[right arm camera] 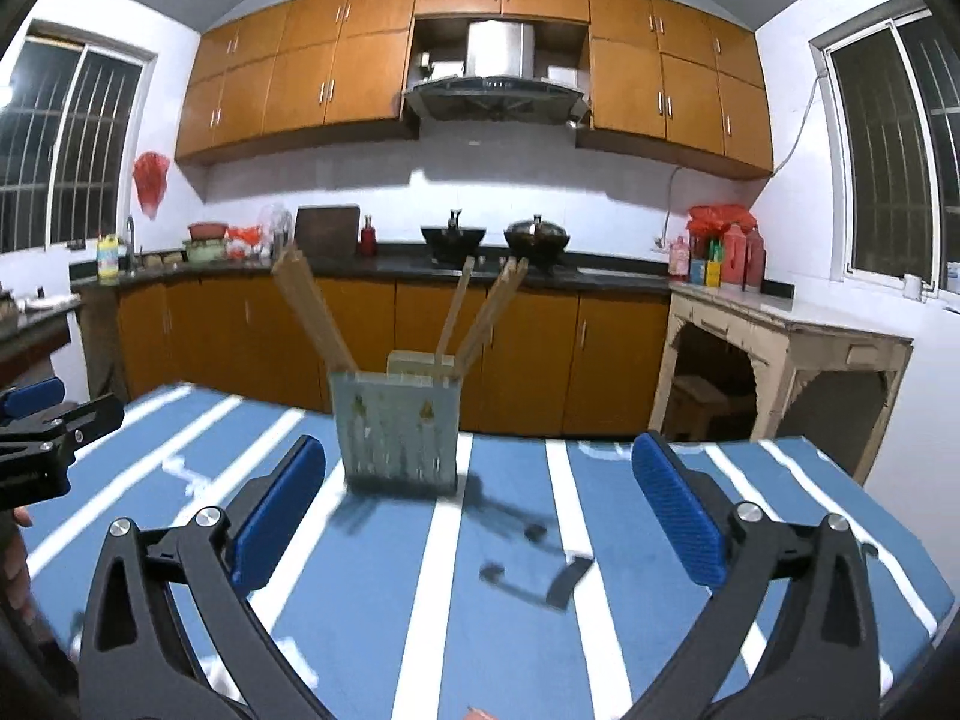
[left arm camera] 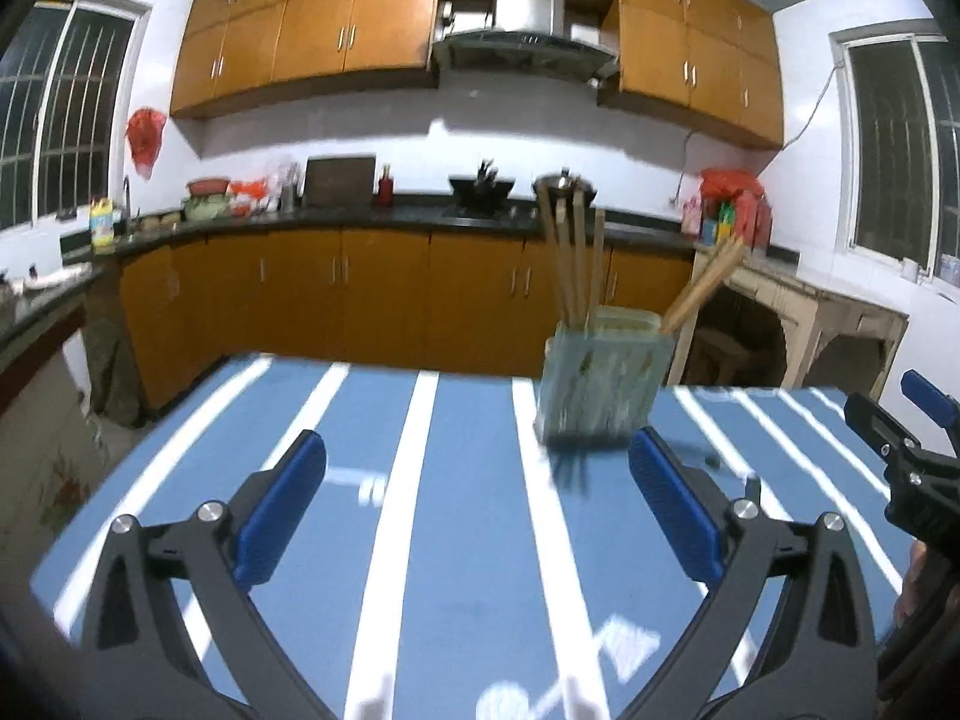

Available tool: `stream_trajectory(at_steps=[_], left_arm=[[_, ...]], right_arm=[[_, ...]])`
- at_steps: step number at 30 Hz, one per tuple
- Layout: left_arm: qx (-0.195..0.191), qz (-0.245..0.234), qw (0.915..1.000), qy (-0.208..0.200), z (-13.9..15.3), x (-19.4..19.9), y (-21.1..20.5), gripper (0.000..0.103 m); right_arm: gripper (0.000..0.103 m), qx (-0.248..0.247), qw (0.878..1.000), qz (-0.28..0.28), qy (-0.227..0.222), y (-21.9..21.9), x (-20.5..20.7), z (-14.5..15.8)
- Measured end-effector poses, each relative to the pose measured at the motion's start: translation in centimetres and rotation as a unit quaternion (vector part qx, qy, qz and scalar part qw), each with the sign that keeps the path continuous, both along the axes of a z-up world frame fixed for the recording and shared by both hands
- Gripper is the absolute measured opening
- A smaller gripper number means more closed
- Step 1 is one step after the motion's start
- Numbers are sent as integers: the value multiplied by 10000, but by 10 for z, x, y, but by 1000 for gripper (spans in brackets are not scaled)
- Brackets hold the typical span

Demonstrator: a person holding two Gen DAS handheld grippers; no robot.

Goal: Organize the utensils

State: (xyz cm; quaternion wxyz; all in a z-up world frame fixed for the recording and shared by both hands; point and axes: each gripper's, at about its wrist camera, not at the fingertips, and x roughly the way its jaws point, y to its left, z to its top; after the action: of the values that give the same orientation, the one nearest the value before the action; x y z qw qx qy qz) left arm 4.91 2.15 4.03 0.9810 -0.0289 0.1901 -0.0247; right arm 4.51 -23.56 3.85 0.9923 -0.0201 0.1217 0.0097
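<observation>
A pale green utensil holder [left arm camera: 603, 384] stands near the far edge of the blue-and-white striped table [left arm camera: 420, 540], with several wooden chopsticks [left arm camera: 573, 258] sticking up out of it. My left gripper [left arm camera: 477, 444] is open above the table, with nothing between its blue pads and the holder ahead to its right. In the right wrist view the holder [right arm camera: 399, 426] and chopsticks [right arm camera: 312, 312] are ahead, slightly left. My right gripper [right arm camera: 477, 444] is open and holds nothing. Dark, blurred utensils [right arm camera: 528, 570] lie on the table between its fingers.
A black counter [right arm camera: 600, 276] with a wok, bottles and orange cabinets runs behind the table. At the right stands a beige side table [right arm camera: 780, 330] by the window. Each gripper shows at the edge of the other's view: right gripper [left arm camera: 912, 420], left gripper [right arm camera: 36, 414].
</observation>
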Motion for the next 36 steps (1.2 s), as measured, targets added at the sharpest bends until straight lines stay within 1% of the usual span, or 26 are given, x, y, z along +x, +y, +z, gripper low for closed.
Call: stream_trajectory(at_steps=[4, 7, 10, 13, 17, 20, 24, 36], left_arm=[[-93, 167, 9998, -3, -18, -21, 6, 99], [63, 185, 9998, -25, -28, -31, 2, 99], [226, 168, 9996, -84, -35, -40, -3, 99], [334, 206, 9992, -112, -38, -44, -6, 99], [325, 205, 9992, -69, -44, -48, -6, 99], [407, 245, 9989, -63, -46, -50, -8, 99], [451, 203, 9988, -61, -50, -53, -12, 99], [282, 145, 9995, 56, -58, -55, -11, 99]], right_arm=[[101, 144, 9996, -94, 221, -2, -12, -22], [101, 222, 9990, -163, 338, -4, -20, -35], [101, 215, 9987, -211, 413, -4, -25, -43], [101, 232, 9986, -258, 400, -6, -30, -46], [101, 327, 9983, -269, 409, -10, -36, -52], [101, 252, 9981, -378, 414, -9, -40, -55], [101, 185, 9980, -361, 488, -6, -41, -59], [101, 182, 9977, -332, 566, -5, -44, -64]])
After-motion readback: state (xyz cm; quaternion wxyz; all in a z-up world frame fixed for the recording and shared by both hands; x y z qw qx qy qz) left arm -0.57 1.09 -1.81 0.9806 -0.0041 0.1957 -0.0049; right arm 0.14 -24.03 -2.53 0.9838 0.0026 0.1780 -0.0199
